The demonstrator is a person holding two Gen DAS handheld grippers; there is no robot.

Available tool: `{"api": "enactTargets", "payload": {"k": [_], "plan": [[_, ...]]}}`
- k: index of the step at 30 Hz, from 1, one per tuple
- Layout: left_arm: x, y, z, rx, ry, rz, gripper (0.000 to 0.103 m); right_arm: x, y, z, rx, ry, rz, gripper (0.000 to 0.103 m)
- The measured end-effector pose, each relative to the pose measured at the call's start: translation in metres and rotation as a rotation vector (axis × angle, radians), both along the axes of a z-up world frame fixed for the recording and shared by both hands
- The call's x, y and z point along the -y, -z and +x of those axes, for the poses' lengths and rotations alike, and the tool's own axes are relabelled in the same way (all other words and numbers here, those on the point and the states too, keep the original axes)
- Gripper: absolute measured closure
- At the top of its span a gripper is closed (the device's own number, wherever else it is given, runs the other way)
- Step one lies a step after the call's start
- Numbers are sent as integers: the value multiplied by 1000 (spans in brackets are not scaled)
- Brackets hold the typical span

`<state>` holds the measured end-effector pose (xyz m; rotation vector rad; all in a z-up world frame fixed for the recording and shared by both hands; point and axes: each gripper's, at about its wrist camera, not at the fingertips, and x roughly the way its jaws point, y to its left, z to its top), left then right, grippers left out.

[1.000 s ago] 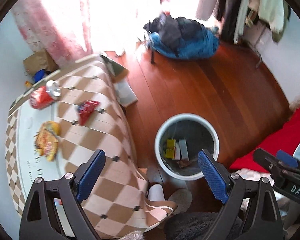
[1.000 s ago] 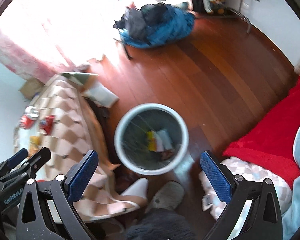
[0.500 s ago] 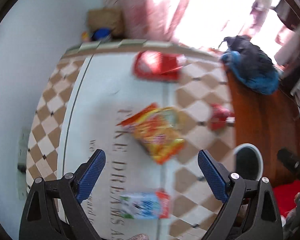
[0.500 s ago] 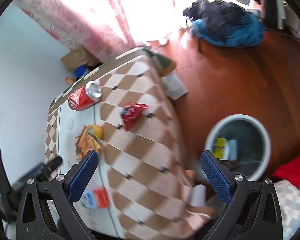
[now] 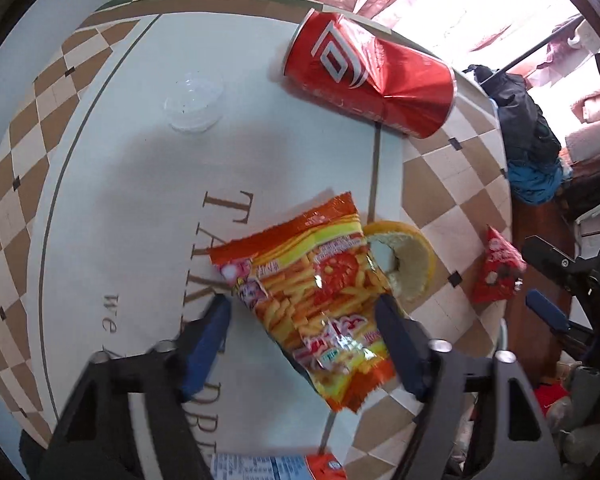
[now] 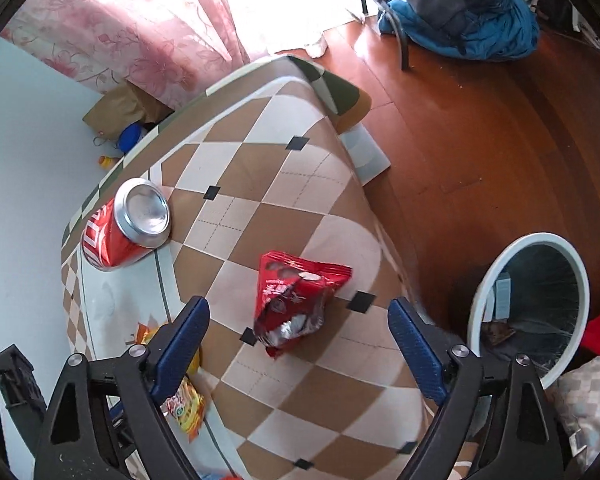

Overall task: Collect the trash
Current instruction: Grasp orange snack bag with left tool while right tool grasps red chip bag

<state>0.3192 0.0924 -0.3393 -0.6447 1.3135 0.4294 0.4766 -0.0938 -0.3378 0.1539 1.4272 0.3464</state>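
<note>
The left gripper (image 5: 302, 316) hangs low over the bench (image 5: 132, 184), its fingers (image 5: 206, 344) spread apart on either side of the chip bag (image 5: 316, 300), empty. The bag, orange and yellow, lies flat with its torn end toward 5 o'clock; whether the finger tips touch it cannot be told. Just beside the bag at 2 o'clock, partly under it, lies an orange peel (image 5: 410, 264). At 12 o'clock from the bag a dented red can (image 5: 370, 80) lies on its side near the bench's far edge. At 10 o'clock a clear lid (image 5: 194, 102) sits on the white cloth. A red wrapper (image 5: 496, 270) lies at 3 o'clock near the bench's edge, and a blue-and-red carton (image 5: 276, 466) shows at 6 o'clock, cut off by the frame.

The right gripper (image 6: 298, 340) hovers above the checkered part of the bench (image 6: 268, 176), fingers (image 6: 416, 348) wide apart and empty, with the red wrapper (image 6: 296, 300) between them, crumpled and open toward 6 o'clock. The can (image 6: 124, 228) lies at 10 o'clock from the wrapper, its silver end facing the camera. The chip bag (image 6: 180, 396) shows partly behind the left-hand finger at 8 o'clock. On the wooden floor at 3 o'clock stands a white-rimmed bin (image 6: 484, 292) with some scraps inside, well apart from the wrapper.
</note>
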Motion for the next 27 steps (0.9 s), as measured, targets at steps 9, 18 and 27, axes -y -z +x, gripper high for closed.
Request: {"api": "enactTargets", "payload": {"k": [9, 18, 27], "plan": [[-10, -9, -11, -8, 32, 118, 99, -9, 12, 0, -2, -39, -51, 61], [-14, -52, -27, 49, 75, 251, 101, -8, -3, -19, 26, -84, -11, 83], [1, -101, -29, 124, 105, 344, 101, -3, -48, -48, 89, -140, 60, 87]]}}
